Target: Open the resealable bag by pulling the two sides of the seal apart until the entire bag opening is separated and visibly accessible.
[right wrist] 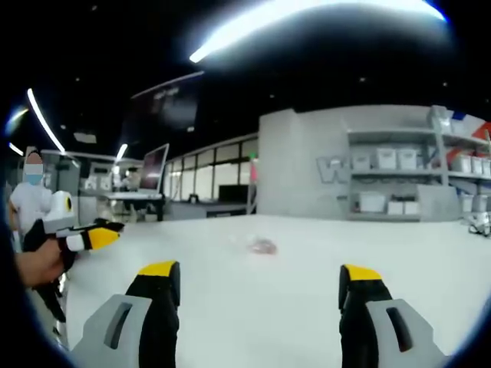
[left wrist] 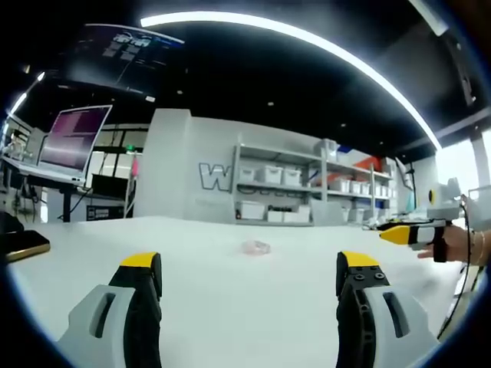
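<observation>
A small clear resealable bag (left wrist: 255,247) lies flat on the white table (left wrist: 230,307), well ahead of my left gripper (left wrist: 251,270), which is open and holds nothing. The other gripper comes in at the right edge of the left gripper view, its yellow tips (left wrist: 399,234) held by a hand. In the right gripper view the same bag (right wrist: 262,245) rests far ahead on the table (right wrist: 253,307). My right gripper (right wrist: 261,273) is open and empty there. The left gripper's yellow tips (right wrist: 96,236) show at the left edge, in a hand.
A dark phone-like object (left wrist: 23,245) lies at the table's left edge. Shelves with white bins (left wrist: 284,188) stand behind the table, and a monitor (left wrist: 73,138) sits on a desk at the left. A person (right wrist: 31,199) stands far left in the right gripper view.
</observation>
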The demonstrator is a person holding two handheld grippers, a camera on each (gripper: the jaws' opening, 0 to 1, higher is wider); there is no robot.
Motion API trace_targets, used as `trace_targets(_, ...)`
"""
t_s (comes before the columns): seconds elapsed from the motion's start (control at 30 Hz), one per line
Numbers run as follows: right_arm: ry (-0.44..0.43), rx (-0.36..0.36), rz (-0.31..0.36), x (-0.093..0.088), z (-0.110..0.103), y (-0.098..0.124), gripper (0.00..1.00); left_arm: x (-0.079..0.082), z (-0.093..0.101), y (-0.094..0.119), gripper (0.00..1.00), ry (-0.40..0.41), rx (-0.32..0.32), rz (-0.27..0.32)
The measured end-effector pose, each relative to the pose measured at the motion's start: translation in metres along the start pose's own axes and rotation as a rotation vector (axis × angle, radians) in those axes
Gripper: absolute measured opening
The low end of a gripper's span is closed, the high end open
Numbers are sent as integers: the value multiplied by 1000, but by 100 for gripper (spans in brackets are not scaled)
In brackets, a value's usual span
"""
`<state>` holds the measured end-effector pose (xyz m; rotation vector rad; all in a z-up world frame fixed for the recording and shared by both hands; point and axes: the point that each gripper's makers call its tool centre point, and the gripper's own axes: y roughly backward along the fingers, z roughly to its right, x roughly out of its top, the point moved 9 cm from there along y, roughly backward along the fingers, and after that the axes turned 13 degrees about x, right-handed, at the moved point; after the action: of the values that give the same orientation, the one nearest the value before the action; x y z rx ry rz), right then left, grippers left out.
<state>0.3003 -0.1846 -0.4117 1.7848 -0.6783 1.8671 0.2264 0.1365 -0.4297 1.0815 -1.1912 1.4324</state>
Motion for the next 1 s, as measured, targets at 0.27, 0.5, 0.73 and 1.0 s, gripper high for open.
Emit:
trace_targets(0.27, -8, -11, 6, -2, -2, 10, 86, 0, 0, 0, 94, -1, -1, 2)
trace_targets(0.5, -7, -17, 12, -1, -6, 18, 86, 0, 0, 0, 94, -2, -3, 2)
trace_targets(0.73, -9, -28, 19, -2, -1, 24, 86, 1, 0, 1, 94, -1, -1, 4)
trace_targets(1.0, -6, -33, 20, -3, -4, 30, 86, 1, 1, 0, 94, 0, -2, 3)
